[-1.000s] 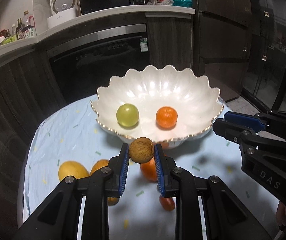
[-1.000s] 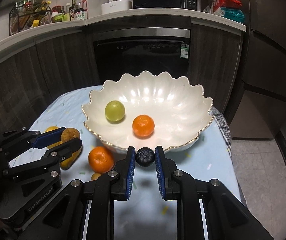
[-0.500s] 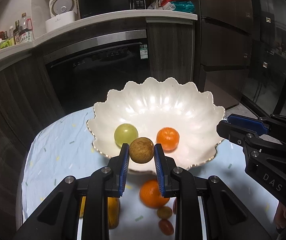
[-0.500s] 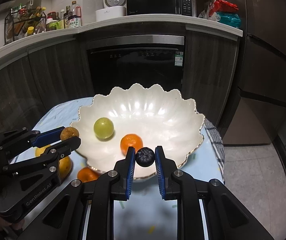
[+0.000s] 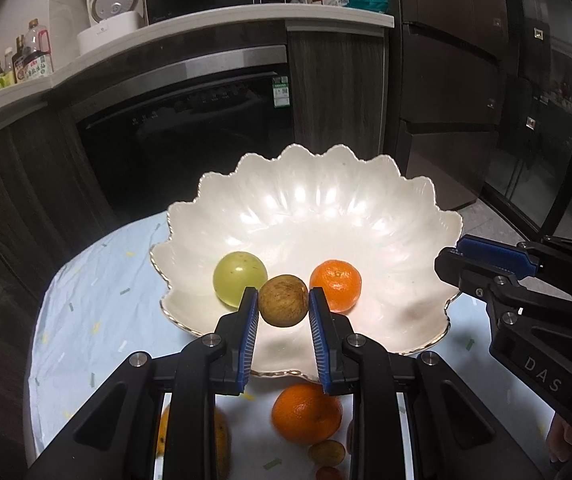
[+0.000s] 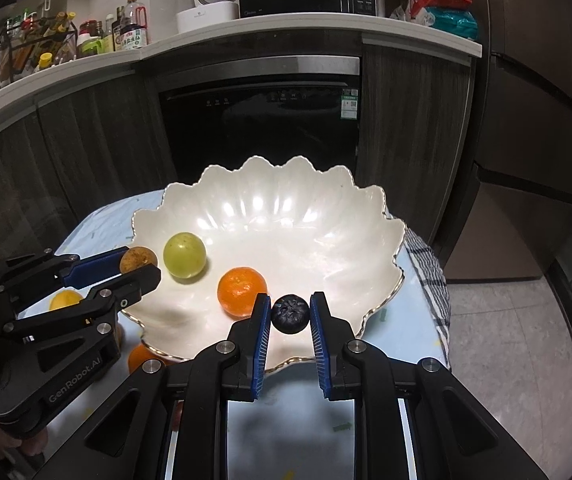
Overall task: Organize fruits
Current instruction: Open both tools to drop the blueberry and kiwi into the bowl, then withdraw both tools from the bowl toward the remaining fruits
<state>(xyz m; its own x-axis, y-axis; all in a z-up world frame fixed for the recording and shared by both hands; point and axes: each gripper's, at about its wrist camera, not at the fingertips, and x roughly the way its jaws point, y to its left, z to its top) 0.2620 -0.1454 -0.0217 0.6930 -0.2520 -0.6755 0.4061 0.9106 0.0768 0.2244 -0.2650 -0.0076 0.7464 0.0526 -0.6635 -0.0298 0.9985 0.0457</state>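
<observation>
A white scalloped bowl (image 5: 386,216) (image 6: 326,220) stands on a small table covered with a light blue cloth. Inside it lie a green grape (image 5: 239,277) (image 6: 184,255) and a small orange (image 5: 335,285) (image 6: 241,290). My left gripper (image 5: 283,307) (image 6: 139,263) is shut on a round brown fruit (image 5: 283,305) (image 6: 138,259), held over the bowl's near left side. My right gripper (image 6: 290,314) (image 5: 452,256) is shut on a dark blueberry (image 6: 290,313), held over the bowl's near rim beside the small orange.
Loose on the cloth in front of the bowl lie a large orange (image 5: 306,412) (image 6: 142,356), a yellow fruit (image 6: 65,299) and small reddish fruits (image 5: 328,453). A dark oven (image 5: 190,128) and a worktop with bottles and a microwave stand behind the table.
Both grippers have moved forward with their fruits, from just before the bowl's near rim to over the bowl. The bowl now looks larger and closer in both views.
</observation>
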